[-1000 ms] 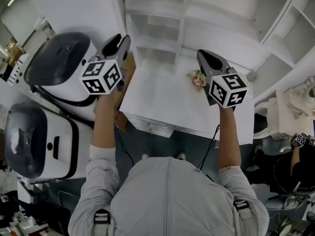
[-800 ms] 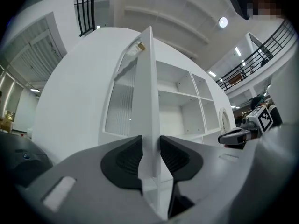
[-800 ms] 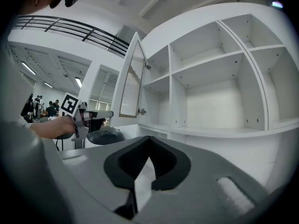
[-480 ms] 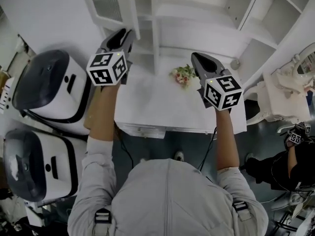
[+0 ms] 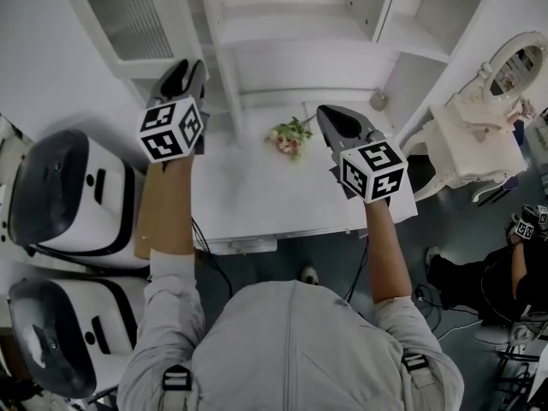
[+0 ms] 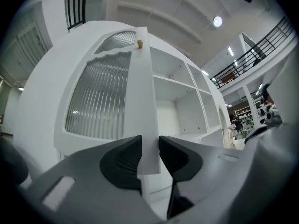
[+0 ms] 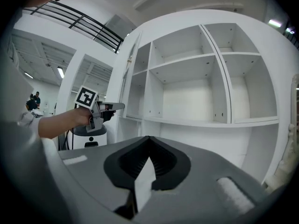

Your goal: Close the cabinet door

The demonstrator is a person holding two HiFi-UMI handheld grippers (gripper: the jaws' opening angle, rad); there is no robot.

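Observation:
The white cabinet (image 5: 291,24) stands with its shelves bare. Its left door (image 5: 128,15), with ribbed glass, is swung out to the left. My left gripper (image 5: 190,65) is at this door's free edge. In the left gripper view the door (image 6: 100,101) fills the left side, and its edge runs down between the jaws of the left gripper (image 6: 150,148), which are opening. My right gripper (image 5: 325,114) hovers over the white counter (image 5: 282,195) in front of the shelves. Seen in the right gripper view, that gripper (image 7: 148,143) is shut and holds nothing.
A small bunch of flowers (image 5: 289,135) lies on the counter between the grippers. Two white and black appliances (image 5: 60,187) stand at the left. A round knob (image 5: 378,101) sits by the cabinet's right side. A white vanity with a mirror (image 5: 512,67) is at the right.
Both grippers have moved toward the cabinet. The left one went from beside the counter's corner up to the open door's edge, which now sits between its jaws.

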